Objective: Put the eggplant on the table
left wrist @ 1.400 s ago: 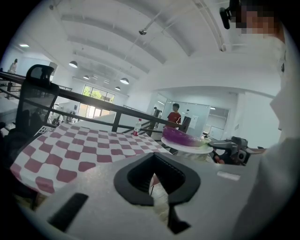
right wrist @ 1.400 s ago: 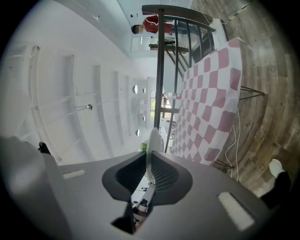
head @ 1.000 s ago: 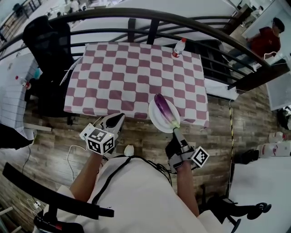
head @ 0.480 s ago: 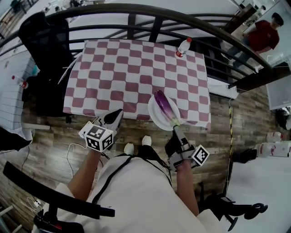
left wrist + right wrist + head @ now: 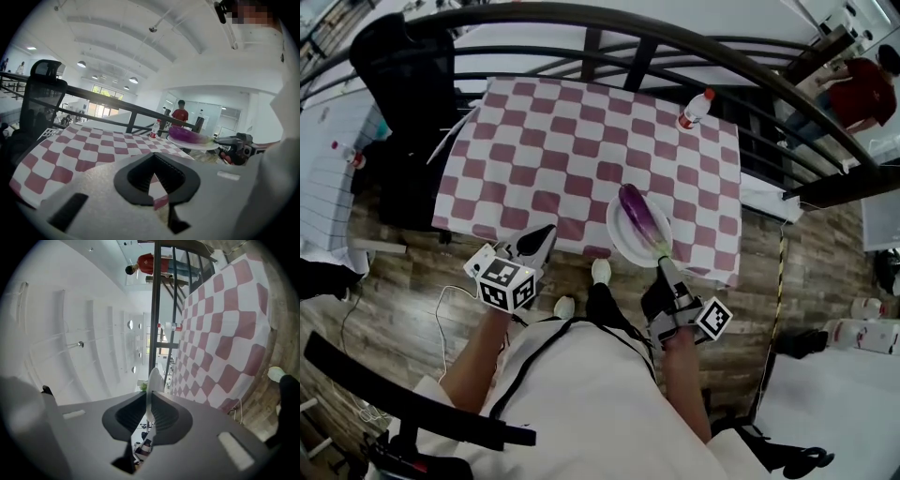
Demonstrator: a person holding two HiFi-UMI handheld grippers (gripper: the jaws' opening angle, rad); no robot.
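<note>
A purple eggplant (image 5: 639, 217) with a green stem lies on a white plate (image 5: 619, 240). My right gripper (image 5: 664, 265) is shut on the plate's near rim and holds it level over the near right edge of the checkered table (image 5: 562, 141). The right gripper view shows the rim (image 5: 153, 380) edge-on between the jaws. My left gripper (image 5: 539, 240) hangs shut and empty just short of the table's near edge, left of the plate. From the left gripper view the eggplant (image 5: 185, 135) and plate (image 5: 194, 146) float at the right above the cloth.
A plastic bottle (image 5: 695, 110) with a red cap stands at the table's far right corner. A dark curved railing (image 5: 675, 42) runs behind the table and a black office chair (image 5: 403, 66) stands at its left. A person in red (image 5: 862, 89) stands far right.
Both grippers have moved toward the table, and the plate with the eggplant now reaches farther over the near edge. The person's feet have stepped into view below the table.
</note>
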